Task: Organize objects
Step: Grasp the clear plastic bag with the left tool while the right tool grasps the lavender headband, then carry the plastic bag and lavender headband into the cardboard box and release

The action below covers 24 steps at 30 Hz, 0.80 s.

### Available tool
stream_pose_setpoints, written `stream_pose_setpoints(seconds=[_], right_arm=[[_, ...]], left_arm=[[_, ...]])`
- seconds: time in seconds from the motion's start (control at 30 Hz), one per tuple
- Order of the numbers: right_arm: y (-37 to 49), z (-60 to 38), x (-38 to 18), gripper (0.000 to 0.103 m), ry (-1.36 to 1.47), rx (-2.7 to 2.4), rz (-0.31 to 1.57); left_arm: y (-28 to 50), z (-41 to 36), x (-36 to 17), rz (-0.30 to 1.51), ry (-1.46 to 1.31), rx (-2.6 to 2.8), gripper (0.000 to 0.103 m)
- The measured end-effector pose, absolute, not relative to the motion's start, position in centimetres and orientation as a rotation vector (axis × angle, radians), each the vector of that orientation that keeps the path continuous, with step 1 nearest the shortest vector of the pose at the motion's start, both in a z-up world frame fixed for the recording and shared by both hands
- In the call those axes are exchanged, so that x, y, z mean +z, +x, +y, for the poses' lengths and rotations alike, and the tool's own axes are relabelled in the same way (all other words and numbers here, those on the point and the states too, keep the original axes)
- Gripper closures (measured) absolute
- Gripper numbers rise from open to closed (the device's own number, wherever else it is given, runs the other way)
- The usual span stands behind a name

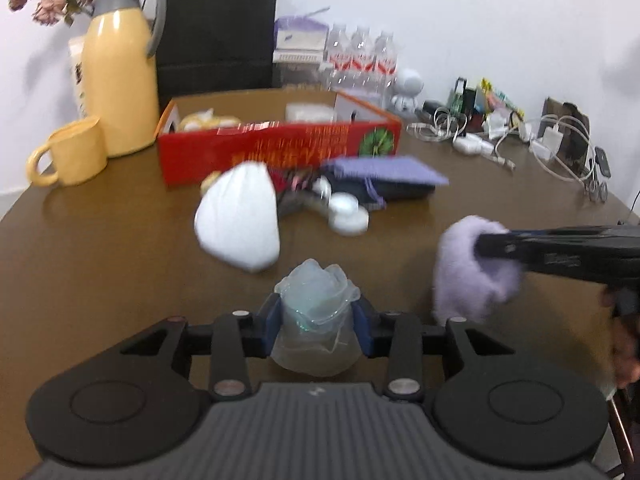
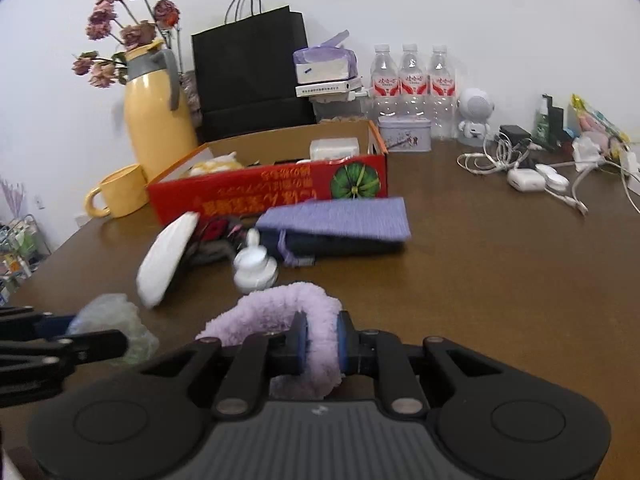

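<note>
While both grippers sit low over the brown table [image 2: 480, 280], each has something clamped. The left gripper [image 1: 318, 326] pinches a crumpled clear plastic bag [image 1: 316, 312] between its blue pads, jaws partly closed on it. The right gripper [image 2: 322, 344] is narrowed onto a fluffy lilac band [image 2: 280, 304], one strand squeezed between the pads, the rest looping out to the left.

Ahead on the table: a white cloth pouch [image 1: 240, 220], white round lids [image 1: 346, 210] just beside it, a purple knit cloth [image 2: 340, 218] lying over a dark flat item. Behind these stands an open red cardboard box [image 2: 272, 196] with a few pale items inside. Left of the box: yellow mug [image 1: 70, 156], yellow thermos jug [image 1: 120, 80]. A black paper bag [image 2: 252, 72] stands against the wall, water bottles [image 2: 412, 80] to its right.
</note>
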State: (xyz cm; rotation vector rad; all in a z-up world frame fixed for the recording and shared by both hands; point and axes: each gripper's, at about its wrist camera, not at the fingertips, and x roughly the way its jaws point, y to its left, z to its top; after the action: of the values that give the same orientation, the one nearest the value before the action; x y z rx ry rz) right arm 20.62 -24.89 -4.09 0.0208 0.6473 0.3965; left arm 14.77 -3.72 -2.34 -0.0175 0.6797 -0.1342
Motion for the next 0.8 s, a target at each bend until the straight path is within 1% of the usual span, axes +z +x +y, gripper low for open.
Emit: stream_pose_setpoints(seconds=[0.03, 0.07, 0.1, 0.13, 0.17, 0.23, 0.27, 0.33, 0.4, 0.47, 0.53, 0.57, 0.6, 0.63, 0.67, 0.7, 0.77, 0.8], right_arm=[[19.6, -25.2, -3.9, 0.084, 0.019, 0.402, 0.641], [18.7, -25.6, -3.6, 0.075, 0.019, 0.404, 0.625], [17.8, -26.1, -3.3, 0.063, 0.025, 0.402, 0.598], [17.1, -26.6, -2.9, 0.036, 0.037, 0.387, 0.571], [16.5, -26.9, -2.6, 0.023, 0.046, 0.367, 0.551], [15.3, -27.7, -1.7, 0.022, 0.063, 0.322, 0.518], [15.0, -28.0, -1.4, 0.022, 0.080, 0.319, 0.516], [14.7, -28.1, -1.2, 0.013, 0.123, 0.350, 0.530], [14.6, -26.5, -2.0, 0.013, 0.106, 0.421, 0.573], [14.5, -23.9, -3.2, 0.013, 0.002, 0.441, 0.601], [14.8, -21.8, -4.5, 0.014, -0.062, 0.378, 0.594], [15.1, -21.2, -5.0, 0.017, -0.076, 0.350, 0.599], [15.4, -20.9, -5.4, 0.019, -0.088, 0.332, 0.592], [15.7, -20.7, -5.7, 0.038, -0.107, 0.316, 0.583], [15.9, -20.6, -5.8, 0.065, -0.130, 0.310, 0.580], [15.9, -20.7, -5.8, 0.074, -0.140, 0.321, 0.581], [16.2, -21.0, -5.3, 0.080, -0.139, 0.338, 0.586], [16.4, -21.3, -4.9, 0.081, -0.142, 0.350, 0.586]], left_arm=[[14.1, -3.7, -2.4, 0.679, -0.022, -0.132, 0.058], [13.5, -3.7, -2.5, 0.676, -0.021, -0.126, 0.052], [13.0, -3.7, -2.4, 0.679, -0.018, -0.118, 0.050], [12.5, -3.6, -2.3, 0.678, -0.021, -0.113, 0.049], [12.0, -3.4, -2.3, 0.675, -0.029, -0.109, 0.045], [11.2, -3.3, -2.2, 0.664, -0.037, -0.104, 0.032], [11.0, -3.1, -2.2, 0.657, -0.037, -0.097, 0.029], [11.0, -3.1, -2.4, 0.645, -0.031, -0.073, 0.028], [11.1, -3.2, -2.6, 0.641, -0.019, -0.067, 0.028], [11.2, -3.4, -2.9, 0.651, -0.016, -0.085, 0.030], [11.3, -3.6, -3.1, 0.658, -0.010, -0.121, 0.039], [11.5, -3.7, -3.4, 0.667, -0.009, -0.131, 0.050], [11.7, -3.6, -3.7, 0.682, -0.015, -0.131, 0.058], [11.8, -3.4, -3.8, 0.683, -0.027, -0.130, 0.058], [11.7, -3.1, -3.7, 0.675, -0.041, -0.137, 0.062], [11.9, -2.8, -3.4, 0.672, -0.057, -0.142, 0.064], [12.5, -2.0, -2.4, 0.659, -0.098, -0.153, 0.064], [13.0, -1.4, -1.7, 0.641, -0.115, -0.155, 0.064]])
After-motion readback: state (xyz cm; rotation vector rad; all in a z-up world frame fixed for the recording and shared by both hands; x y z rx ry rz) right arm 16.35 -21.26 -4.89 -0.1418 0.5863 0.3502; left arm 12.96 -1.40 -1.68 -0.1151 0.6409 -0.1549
